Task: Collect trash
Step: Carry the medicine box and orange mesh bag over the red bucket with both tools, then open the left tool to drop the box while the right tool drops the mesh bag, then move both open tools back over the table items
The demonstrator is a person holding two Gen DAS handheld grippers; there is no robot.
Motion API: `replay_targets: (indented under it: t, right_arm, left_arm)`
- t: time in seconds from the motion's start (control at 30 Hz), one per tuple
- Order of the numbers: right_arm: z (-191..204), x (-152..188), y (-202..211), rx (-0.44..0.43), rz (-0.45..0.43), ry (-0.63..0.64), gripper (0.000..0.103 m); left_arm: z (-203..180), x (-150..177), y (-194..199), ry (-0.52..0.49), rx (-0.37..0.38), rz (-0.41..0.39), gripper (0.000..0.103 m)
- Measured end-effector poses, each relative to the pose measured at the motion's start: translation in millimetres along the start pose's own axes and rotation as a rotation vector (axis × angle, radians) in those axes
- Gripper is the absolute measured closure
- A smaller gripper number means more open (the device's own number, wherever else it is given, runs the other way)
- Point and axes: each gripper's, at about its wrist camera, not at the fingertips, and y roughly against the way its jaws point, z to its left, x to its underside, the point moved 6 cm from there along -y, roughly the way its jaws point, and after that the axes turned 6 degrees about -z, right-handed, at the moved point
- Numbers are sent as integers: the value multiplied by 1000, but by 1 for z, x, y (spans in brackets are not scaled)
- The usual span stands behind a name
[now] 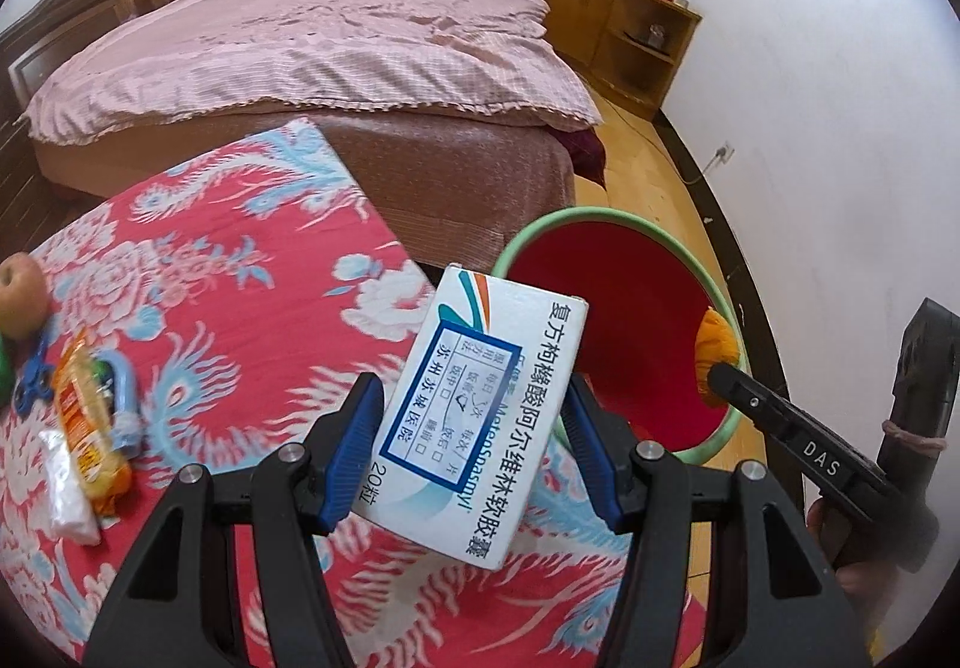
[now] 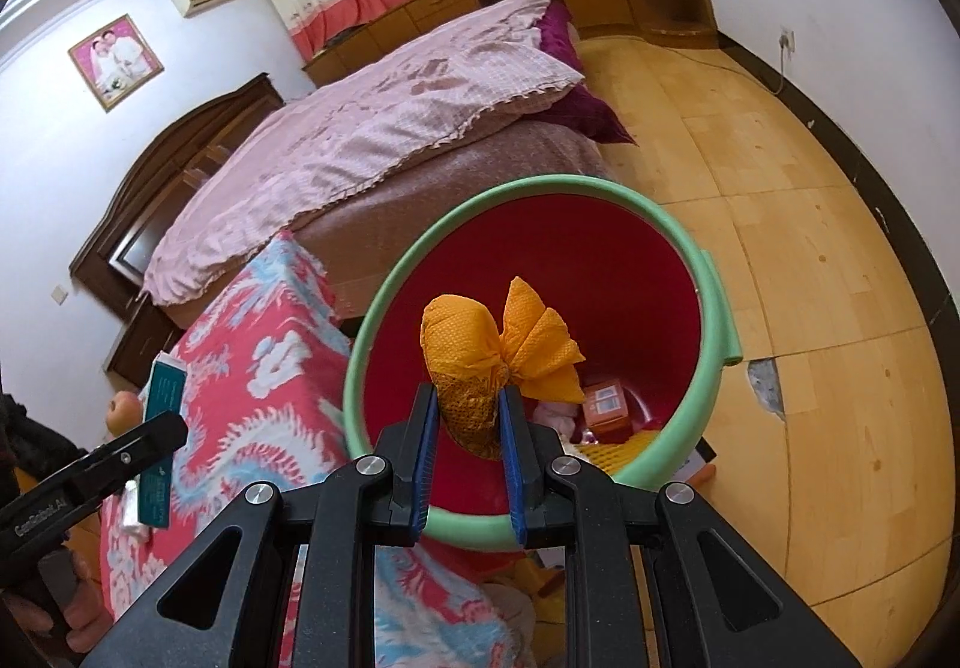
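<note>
The left gripper [image 1: 474, 428] grasps a white medicine box [image 1: 480, 416] printed with Chinese text; its blue-padded fingers [image 1: 354, 446] press on the box's two long sides, set fairly wide apart. The box hangs tilted above the right edge of a table draped in a red floral cloth [image 1: 228, 308]. At the table's left edge lie an apple [image 1: 21, 302], an orange snack wrapper [image 1: 90, 422] and a clear plastic bag [image 1: 66, 482].

The right gripper [image 2: 469, 416] pinches a knotted orange mesh bundle [image 2: 498, 350] between narrowly spaced blue fingers [image 2: 423, 452], which clamp its lower part. The bundle is held over the open mouth of a red bin with a pale green rim [image 2: 540, 188]. The bin stands on the wooden floor [image 2: 810, 248] just beside the table, with an orange carton [image 2: 606, 398] and other scraps at its bottom.
</note>
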Motion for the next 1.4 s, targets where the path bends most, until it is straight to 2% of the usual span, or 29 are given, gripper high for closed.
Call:
replay_targets:
  t: [0.13, 0.23, 0.8, 1.03, 1.13, 1.23, 1.4]
  right_arm:
    - [-7, -2, -2, 2, 0, -17, 80]
    - [-13, -5, -3, 3, -6, -26, 75]
    - [-36, -13, 10, 27, -39, -61, 75]
    - [-38, -12, 10, 31, -35, -68, 75]
    - [-38, -13, 10, 32, -35, -68, 75]
    - [-37, -13, 10, 36, -37, -68, 73]
    - [-35, -11, 11, 42, -41, -70, 73]
  left_arm:
    - [-13, -1, -12, -27, 14, 20, 42]
    - [-22, -1, -22, -46, 26, 32, 42]
    - [-59, -2, -76, -129, 86, 92, 42]
    - [-62, -1, -82, -130, 82, 102, 41]
    - [-64, -1, -79, -140, 86, 94, 40]
    - [-66, -3, -76, -148, 83, 78, 36]
    - [-63, -8, -71, -136, 81, 60, 36]
